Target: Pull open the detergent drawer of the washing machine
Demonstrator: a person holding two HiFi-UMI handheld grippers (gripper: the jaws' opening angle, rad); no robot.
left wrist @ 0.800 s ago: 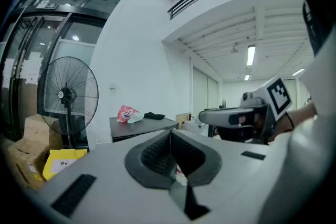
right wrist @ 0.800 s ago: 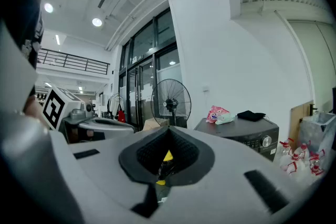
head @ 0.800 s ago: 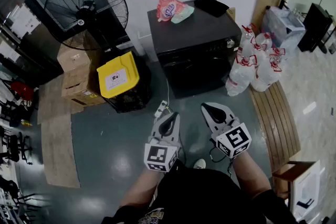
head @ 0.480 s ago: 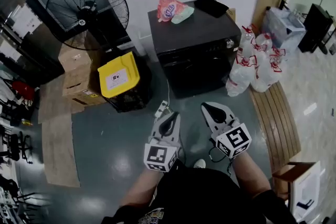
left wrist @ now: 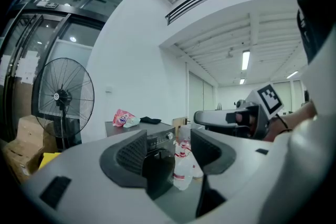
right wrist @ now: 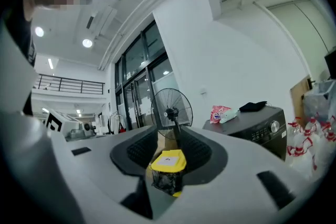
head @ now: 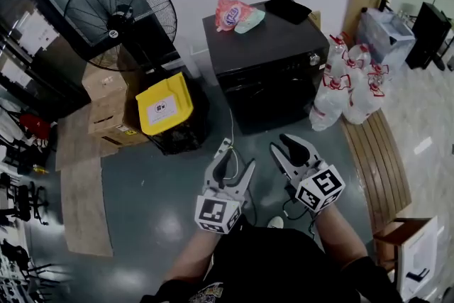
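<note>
**Now the left claw stands wide, well short of the washer**

The black washing machine (head: 273, 92) stands against the far wall, with a fan (head: 120, 18) and a yellow bin (head: 164, 104) to its left and bagged water bottles (head: 347, 89) leaning at its right. Its detergent drawer should sit in the control strip along the top of the front. That strip is too dark here to pick the drawer out, and it looks closed.

Both claws are held level over the floor, well apart from the machine. The left claw (head: 237, 156) had its jaws nearly together half a second ago. They have since spread wide, with nothing between them. The right claw (head: 280, 145) is only narrowly parted and also empty.

The opening suggests the left claw is being readied for the drawer front, but the whole reach is yet to come.
</note>
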